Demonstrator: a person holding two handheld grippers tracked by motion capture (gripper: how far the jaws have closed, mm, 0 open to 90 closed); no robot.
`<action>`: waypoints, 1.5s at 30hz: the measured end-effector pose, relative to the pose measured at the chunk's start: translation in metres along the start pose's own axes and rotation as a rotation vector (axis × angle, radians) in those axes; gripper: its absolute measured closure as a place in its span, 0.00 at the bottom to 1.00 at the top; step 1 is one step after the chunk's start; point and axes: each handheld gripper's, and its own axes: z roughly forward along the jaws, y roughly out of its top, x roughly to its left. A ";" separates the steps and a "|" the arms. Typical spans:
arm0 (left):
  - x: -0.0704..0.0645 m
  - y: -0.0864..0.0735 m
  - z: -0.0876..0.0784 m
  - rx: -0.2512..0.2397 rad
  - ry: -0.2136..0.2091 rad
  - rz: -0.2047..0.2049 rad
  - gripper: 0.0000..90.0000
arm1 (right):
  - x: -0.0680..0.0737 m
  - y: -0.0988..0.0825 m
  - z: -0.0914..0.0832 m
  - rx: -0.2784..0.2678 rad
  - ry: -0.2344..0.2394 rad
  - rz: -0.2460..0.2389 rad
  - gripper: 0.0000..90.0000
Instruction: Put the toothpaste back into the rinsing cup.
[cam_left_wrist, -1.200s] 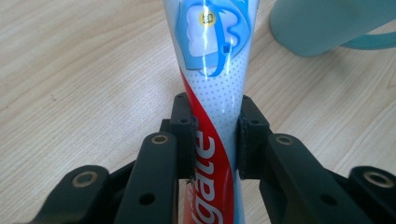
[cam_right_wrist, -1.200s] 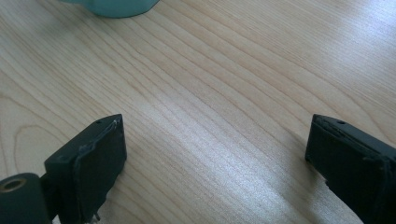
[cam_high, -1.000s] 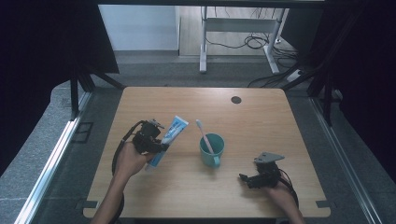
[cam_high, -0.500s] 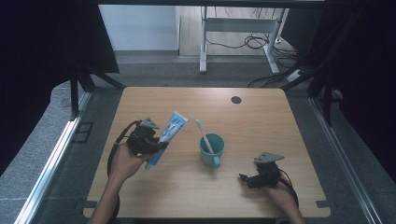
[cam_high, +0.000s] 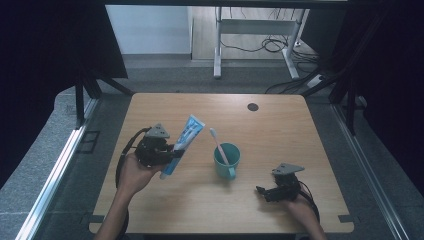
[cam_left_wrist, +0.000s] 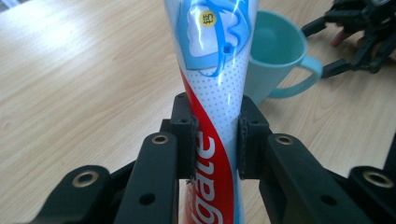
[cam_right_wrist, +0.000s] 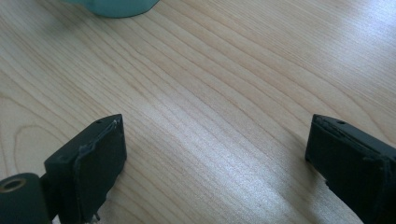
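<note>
A blue, white and red toothpaste tube (cam_high: 183, 144) (cam_left_wrist: 215, 84) is held off the table, tilted with its flat end up and to the right. My left gripper (cam_high: 169, 154) (cam_left_wrist: 215, 135) is shut on its lower body, both pads pressing the sides. A teal cup (cam_high: 227, 160) (cam_left_wrist: 275, 51) stands at mid-table with a pink-and-white toothbrush (cam_high: 219, 146) leaning in it. My right gripper (cam_high: 264, 192) (cam_right_wrist: 215, 154) rests low near the front right of the table, jaws wide open over bare wood, with the cup's base (cam_right_wrist: 116, 6) ahead of it.
The wooden table (cam_high: 280, 130) has a dark round grommet (cam_high: 253, 107) near its far edge. Beyond the table stand a white desk frame (cam_high: 250, 40) and cables on the floor. A metal rail (cam_high: 55, 170) runs along the left side.
My left gripper has lifted the toothpaste tube higher and carried it a little to the right, toward the cup. The right gripper has kept still.
</note>
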 end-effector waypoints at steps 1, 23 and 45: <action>0.000 0.000 0.000 0.000 0.000 0.000 0.81 | 0.000 0.000 0.000 0.000 0.001 0.000 0.06; -0.027 0.034 0.019 -0.114 -0.054 0.067 0.81 | 0.000 0.000 0.000 0.000 0.001 0.000 0.06; -0.038 0.068 0.059 -0.155 -0.053 0.080 0.81 | 0.000 0.000 0.000 0.000 0.001 0.000 0.06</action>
